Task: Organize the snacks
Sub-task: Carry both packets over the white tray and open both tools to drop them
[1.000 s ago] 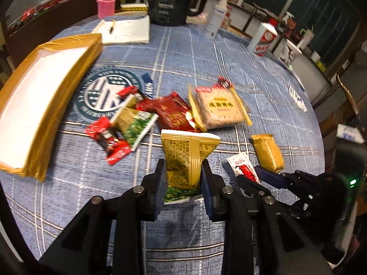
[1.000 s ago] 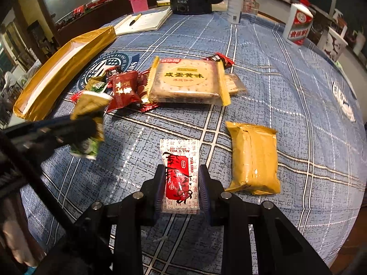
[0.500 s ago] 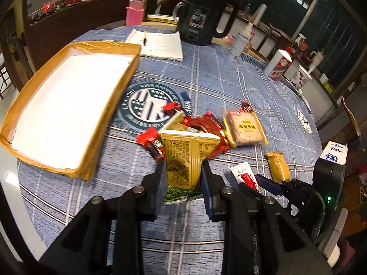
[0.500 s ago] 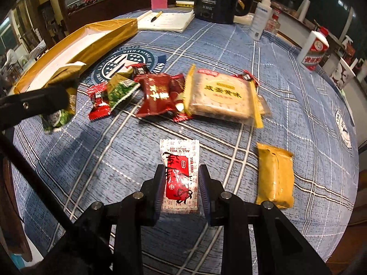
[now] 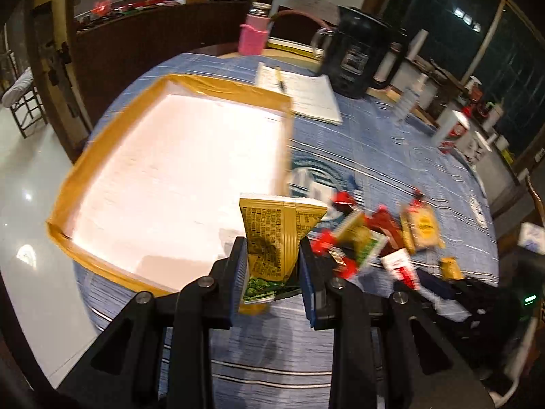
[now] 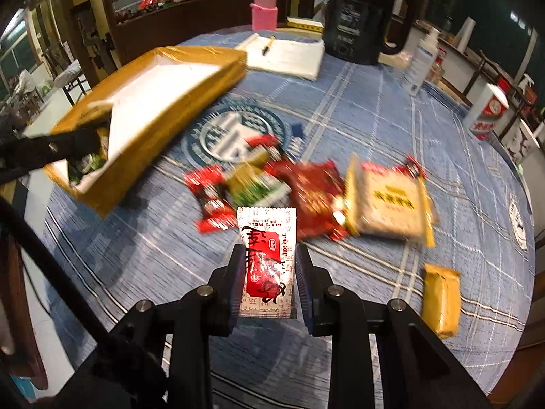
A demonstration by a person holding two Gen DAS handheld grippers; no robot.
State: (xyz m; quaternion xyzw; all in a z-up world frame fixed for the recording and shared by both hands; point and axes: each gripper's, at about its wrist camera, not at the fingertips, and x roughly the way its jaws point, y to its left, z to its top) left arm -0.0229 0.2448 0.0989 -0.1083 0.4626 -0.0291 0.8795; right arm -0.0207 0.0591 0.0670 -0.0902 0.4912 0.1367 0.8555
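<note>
A gold snack packet (image 5: 276, 238) is clamped upright between the pads of the left gripper (image 5: 270, 274), held above the near corner of the gold-rimmed white tray (image 5: 102, 156). A red-and-white sachet (image 6: 267, 262) is gripped by the right gripper (image 6: 267, 281) above the blue checked tablecloth (image 6: 374, 109). Loose snacks (image 6: 306, 187) are left heaped mid-table beside the tray, and a small gold pack (image 6: 441, 301) lies apart at the right

Blue plaid tablecloth (image 6: 357, 109), yellow-rimmed white tray (image 5: 190, 170), red-and-white packet (image 6: 267, 259), gold packet (image 5: 276, 235).
</note>
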